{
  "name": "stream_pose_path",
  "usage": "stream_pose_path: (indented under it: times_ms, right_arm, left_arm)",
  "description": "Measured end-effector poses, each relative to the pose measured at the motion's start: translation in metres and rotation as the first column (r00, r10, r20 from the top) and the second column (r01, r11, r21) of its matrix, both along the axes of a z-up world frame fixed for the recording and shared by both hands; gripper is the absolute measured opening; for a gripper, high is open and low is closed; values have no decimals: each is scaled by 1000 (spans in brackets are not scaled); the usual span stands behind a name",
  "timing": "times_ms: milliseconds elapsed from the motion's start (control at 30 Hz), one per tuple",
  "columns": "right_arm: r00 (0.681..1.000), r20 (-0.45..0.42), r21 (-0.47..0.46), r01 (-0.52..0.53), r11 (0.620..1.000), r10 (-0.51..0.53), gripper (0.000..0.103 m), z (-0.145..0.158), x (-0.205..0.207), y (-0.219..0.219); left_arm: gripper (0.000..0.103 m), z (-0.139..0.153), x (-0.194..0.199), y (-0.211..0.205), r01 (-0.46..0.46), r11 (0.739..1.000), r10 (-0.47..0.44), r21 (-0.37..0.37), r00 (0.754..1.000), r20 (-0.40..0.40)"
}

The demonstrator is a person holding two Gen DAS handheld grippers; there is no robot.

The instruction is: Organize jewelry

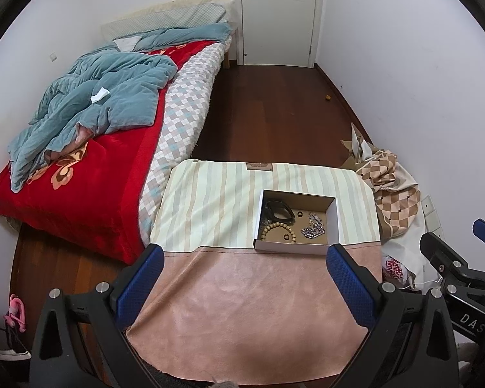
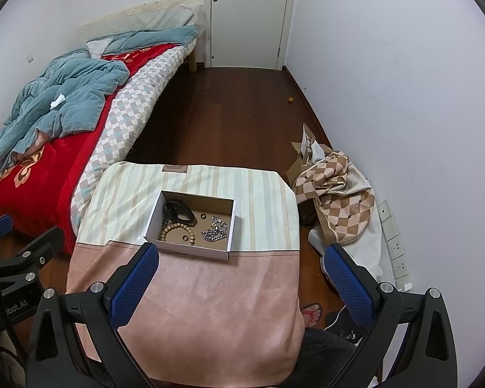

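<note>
A shallow white cardboard box (image 1: 337, 223) (image 2: 231, 226) stands on a small table covered with a striped and pink cloth (image 1: 252, 307) (image 2: 210, 304). Inside lie a wooden bead bracelet (image 1: 276, 228) (image 2: 174, 228), a black band (image 1: 279, 210) (image 2: 177, 211), a silver chain (image 1: 313, 226) (image 2: 215, 229) and two small rings (image 1: 299, 215) (image 2: 203, 216). My left gripper (image 1: 247, 255) is open and empty, held above the pink part, nearer than the box. My right gripper (image 2: 242, 255) is open and empty, near the box's front right corner.
A bed (image 1: 90, 148) with a red blanket and a blue quilt stands left of the table. Dark wood floor (image 1: 268, 113) runs to a white door (image 1: 278, 13). Checked cloth and cardboard (image 2: 336, 194) lie on the right by the wall. A sandalled foot (image 2: 312, 313) shows below the table.
</note>
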State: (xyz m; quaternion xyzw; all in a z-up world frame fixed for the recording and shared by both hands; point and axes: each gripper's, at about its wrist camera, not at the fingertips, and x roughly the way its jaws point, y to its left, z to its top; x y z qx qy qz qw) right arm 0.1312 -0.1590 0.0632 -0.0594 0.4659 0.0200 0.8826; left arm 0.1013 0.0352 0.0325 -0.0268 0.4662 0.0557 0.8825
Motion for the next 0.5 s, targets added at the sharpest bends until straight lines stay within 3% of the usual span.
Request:
stream_pose_path:
  times_ms: [500]
  right_arm:
    - [1000,2,-1,5,1000,-5,103,2,-3,-2]
  left_arm:
    - [103,3,-6,1,5,1000,-5,8,1000,0]
